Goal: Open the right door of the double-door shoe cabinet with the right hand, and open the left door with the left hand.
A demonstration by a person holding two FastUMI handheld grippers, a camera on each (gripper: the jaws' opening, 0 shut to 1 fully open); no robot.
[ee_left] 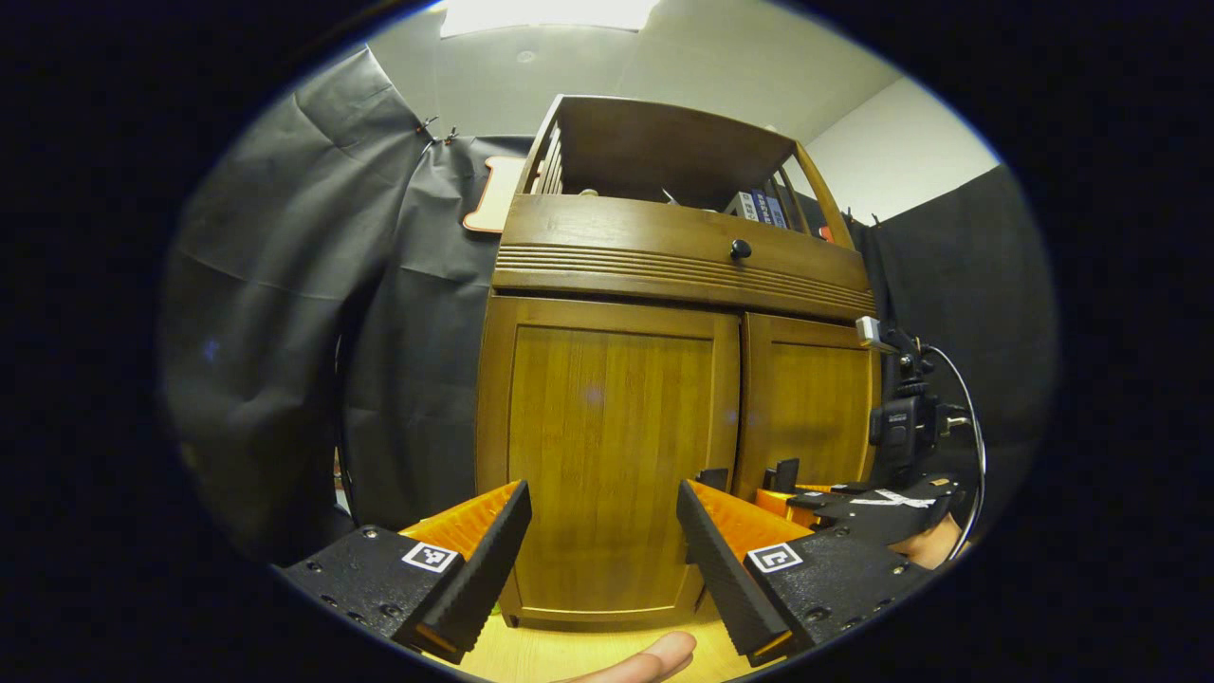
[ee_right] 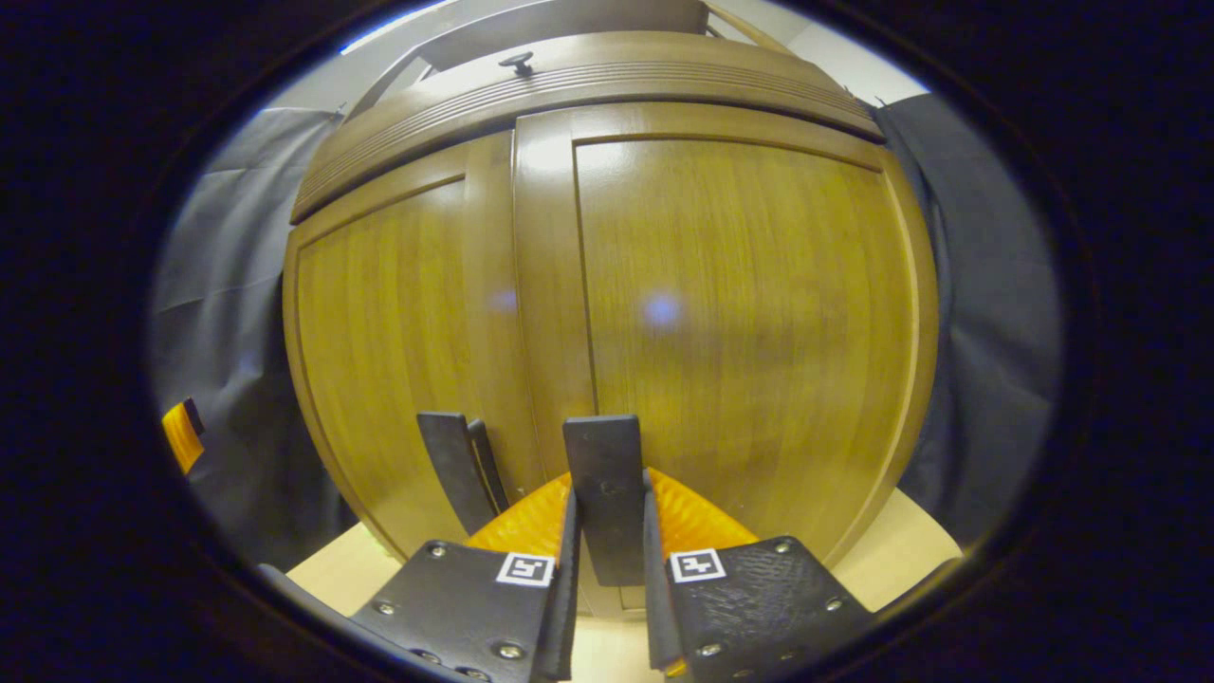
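Right gripper fingers clamp the right door's black handle; both cabinet doors sit closed. Left gripper, jaws apart, faces the left door.

I see a light wooden tabletop carrying the brown double-door shoe cabinet, which stands upright directly on it, both doors looking closed.

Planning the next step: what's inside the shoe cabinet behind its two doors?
Cannot tell: left door and right door are both closed, hiding the inside. Right tool is clamped on the right door's handle.
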